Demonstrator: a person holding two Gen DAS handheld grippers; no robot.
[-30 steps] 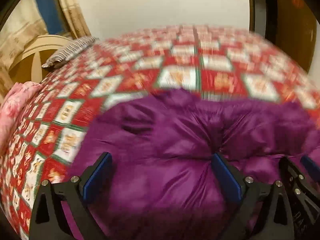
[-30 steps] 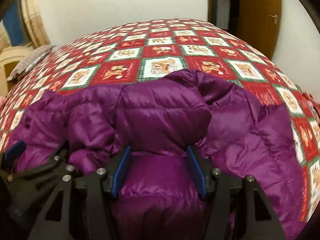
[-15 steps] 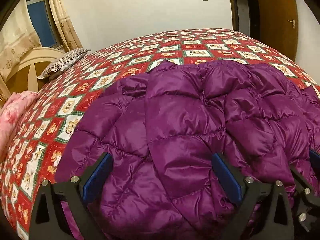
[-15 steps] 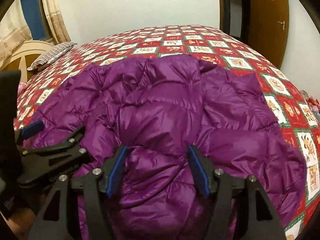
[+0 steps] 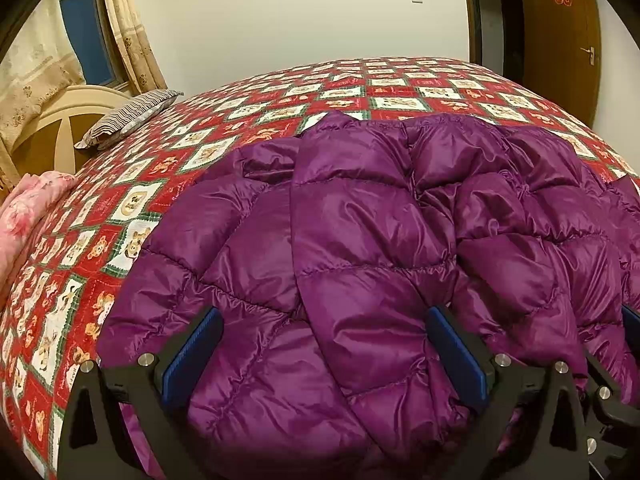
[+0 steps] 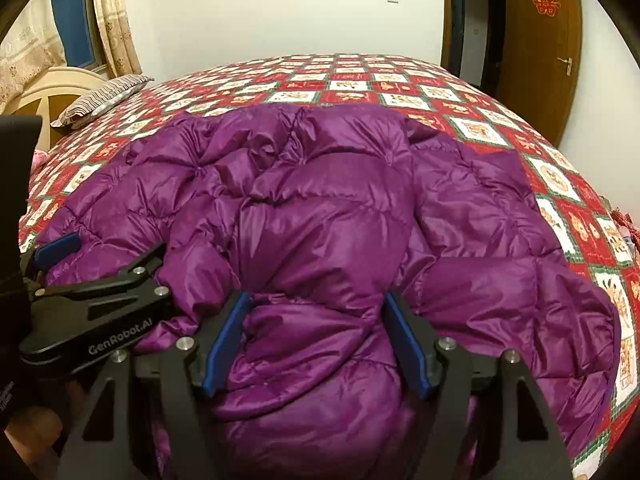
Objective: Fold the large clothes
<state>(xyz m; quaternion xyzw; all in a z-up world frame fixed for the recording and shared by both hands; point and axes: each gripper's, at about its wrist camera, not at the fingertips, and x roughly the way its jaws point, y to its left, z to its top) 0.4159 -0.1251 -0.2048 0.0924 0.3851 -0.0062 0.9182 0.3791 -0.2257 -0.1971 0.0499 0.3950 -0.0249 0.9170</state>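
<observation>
A purple quilted down jacket (image 5: 380, 240) lies spread on the bed's near side; it also fills the right wrist view (image 6: 320, 208). My left gripper (image 5: 320, 344) is open wide, its blue pads over the jacket's near edge. My right gripper (image 6: 316, 336) has its jaws closer together, with a puffy fold of the jacket bulging between the pads; whether they pinch it I cannot tell. The left gripper's fingers (image 6: 100, 292) show at the left of the right wrist view.
A red patchwork bedspread (image 5: 360, 92) covers the bed. A striped pillow (image 5: 128, 116) and a cream headboard (image 5: 52, 120) are at the far left, with pink bedding (image 5: 28, 208). A wooden door (image 6: 536, 52) stands at the right.
Both grippers have pulled back and up from the jacket. The jacket now lies lower and more spread out on the bed than a second ago.
</observation>
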